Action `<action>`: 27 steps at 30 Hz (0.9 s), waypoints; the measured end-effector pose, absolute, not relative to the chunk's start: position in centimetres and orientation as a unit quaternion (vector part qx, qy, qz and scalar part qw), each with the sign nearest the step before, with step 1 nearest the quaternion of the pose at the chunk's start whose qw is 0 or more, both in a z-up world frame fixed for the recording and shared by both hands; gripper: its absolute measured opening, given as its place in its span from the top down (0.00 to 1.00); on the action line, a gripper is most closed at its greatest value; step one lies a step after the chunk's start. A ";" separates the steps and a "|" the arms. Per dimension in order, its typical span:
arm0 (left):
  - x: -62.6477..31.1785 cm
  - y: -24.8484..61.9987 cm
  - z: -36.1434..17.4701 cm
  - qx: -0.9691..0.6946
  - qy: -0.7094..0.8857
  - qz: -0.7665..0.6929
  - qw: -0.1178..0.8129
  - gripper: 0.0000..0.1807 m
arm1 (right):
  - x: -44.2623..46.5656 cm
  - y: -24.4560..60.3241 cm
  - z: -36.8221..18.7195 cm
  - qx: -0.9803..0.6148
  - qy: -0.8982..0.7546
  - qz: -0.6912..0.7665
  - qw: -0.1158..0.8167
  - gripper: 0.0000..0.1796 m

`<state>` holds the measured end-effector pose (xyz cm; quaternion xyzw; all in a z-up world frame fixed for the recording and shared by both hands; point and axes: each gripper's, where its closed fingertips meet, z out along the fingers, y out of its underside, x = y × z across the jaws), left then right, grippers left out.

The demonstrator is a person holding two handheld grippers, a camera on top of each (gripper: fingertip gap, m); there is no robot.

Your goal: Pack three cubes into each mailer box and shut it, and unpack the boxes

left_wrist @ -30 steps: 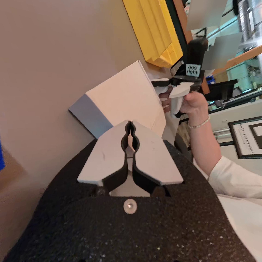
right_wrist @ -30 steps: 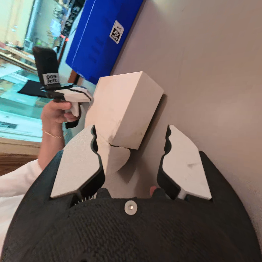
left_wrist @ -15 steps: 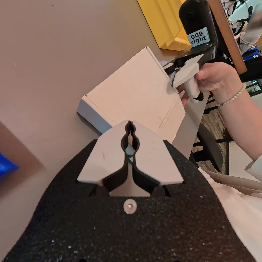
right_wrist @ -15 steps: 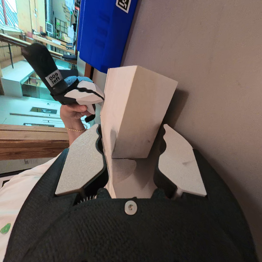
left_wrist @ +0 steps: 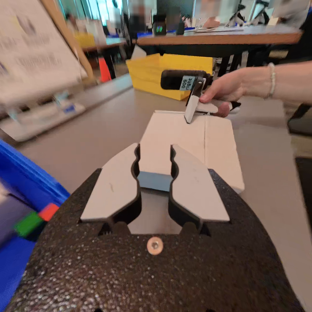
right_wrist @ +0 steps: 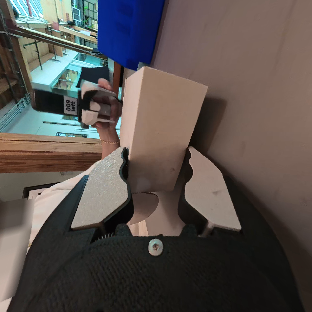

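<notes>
A shut white mailer box [left_wrist: 182, 140] lies on the tan table [left_wrist: 81, 145]. My left gripper [left_wrist: 154, 148] is open and empty, its fingers level with the box's near end. My right gripper [right_wrist: 157, 149] is shut on the box's other end [right_wrist: 160, 121], one finger on the top face and one beneath it. In the left wrist view the right gripper [left_wrist: 190, 118] shows at the box's far edge with a hand on it. A red cube [left_wrist: 49, 211] and a green cube [left_wrist: 28, 223] lie in the blue bin [left_wrist: 20, 177] at the left. The left gripper [right_wrist: 94, 108] also shows blurred beyond the box.
A yellow bin [left_wrist: 152, 74] stands behind the box. A white sign board [left_wrist: 33, 50] leans at the back left. The blue bin [right_wrist: 128, 30] also shows past the box in the right wrist view. A dark object [left_wrist: 300, 121] sits at the table's right edge.
My left gripper has opened and swung round level with the table. My right gripper has closed its fingers onto the box's end.
</notes>
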<state>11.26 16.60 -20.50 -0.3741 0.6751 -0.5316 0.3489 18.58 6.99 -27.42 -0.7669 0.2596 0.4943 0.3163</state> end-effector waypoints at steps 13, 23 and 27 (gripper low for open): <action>9.8 10.0 -22.1 0.126 0.746 -0.099 0.647 0.52 | 16.8 5.9 -23.6 -0.726 0.229 0.572 0.305 0.64; 11.2 7.7 -20.7 -0.037 0.761 -0.283 0.582 0.60 | 18.8 3.5 -19.8 -0.700 0.192 0.560 0.400 0.52; 11.7 7.6 -20.3 -0.228 0.739 -0.505 0.383 0.60 | 21.9 0.5 -15.1 -0.679 0.162 0.451 0.557 0.51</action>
